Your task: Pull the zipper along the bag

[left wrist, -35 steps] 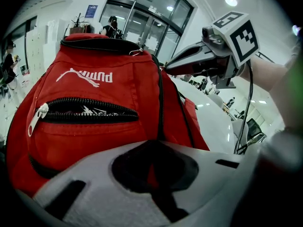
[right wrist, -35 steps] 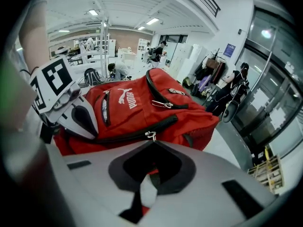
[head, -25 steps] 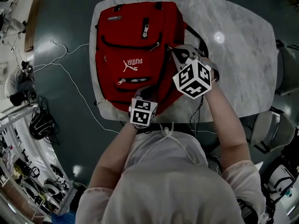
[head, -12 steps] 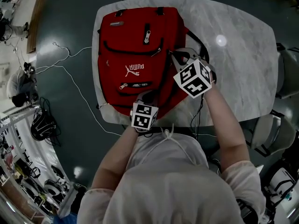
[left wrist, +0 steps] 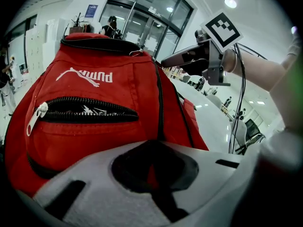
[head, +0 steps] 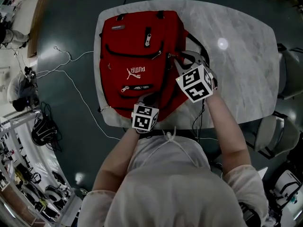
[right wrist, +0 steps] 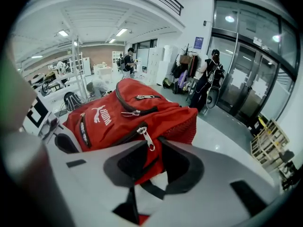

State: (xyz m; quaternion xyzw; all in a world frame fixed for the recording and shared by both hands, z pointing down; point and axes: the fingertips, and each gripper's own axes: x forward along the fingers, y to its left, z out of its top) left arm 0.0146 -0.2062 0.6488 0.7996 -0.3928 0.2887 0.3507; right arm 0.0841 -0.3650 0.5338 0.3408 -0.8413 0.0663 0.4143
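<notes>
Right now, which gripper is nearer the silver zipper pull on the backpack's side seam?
Right. The right gripper has its jaws apart just behind the zipper pull, which hangs at their tips. The left gripper is clamped on the backpack's near edge, well away from the pull.

Zipper pull (right wrist: 146,137) between spread jaws

Head view: overhead, steeply down on table (head: 246,56) and bag (head: 137,60). Left gripper view: close, at bag's near end. Right gripper view: close, from its side. All share the bag.
</notes>
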